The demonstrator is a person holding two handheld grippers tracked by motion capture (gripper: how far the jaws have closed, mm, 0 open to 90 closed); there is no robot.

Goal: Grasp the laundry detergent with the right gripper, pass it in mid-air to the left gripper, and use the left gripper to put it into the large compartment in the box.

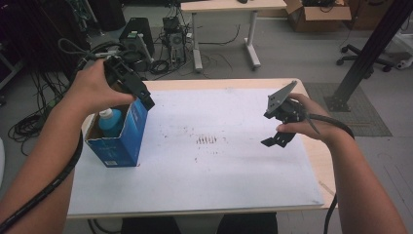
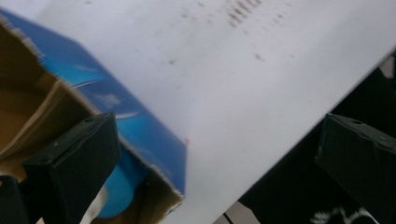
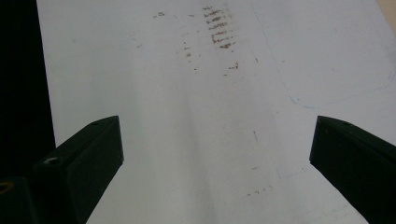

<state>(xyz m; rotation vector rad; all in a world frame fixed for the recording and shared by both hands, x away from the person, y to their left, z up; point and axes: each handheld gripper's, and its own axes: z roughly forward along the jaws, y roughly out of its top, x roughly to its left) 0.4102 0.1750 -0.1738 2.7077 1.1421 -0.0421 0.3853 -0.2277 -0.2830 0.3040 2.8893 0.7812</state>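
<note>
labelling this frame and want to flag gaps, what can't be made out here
- Blue bottle: high view, lower body hidden by the walls of the blue box; left gripper view, blurred and partly behind one jaw.
- Box print: too small in high view, blurred in left gripper view.
- Left gripper: high view, jaw gap hidden by the hand; its own view shows the jaws apart.
- Brown marks on the white table sheet: smudged, unreadable.

A light wooden desk (image 1: 316,161) carries a white sheet (image 1: 234,170) that covers nearly all of its top, leaving bare wood at the right and far edges. Brown smudges (image 1: 207,140) mark the sheet near its middle. At the left end stands an open blue box (image 1: 124,144), a blue bottle (image 1: 110,122) upright inside it.
</note>
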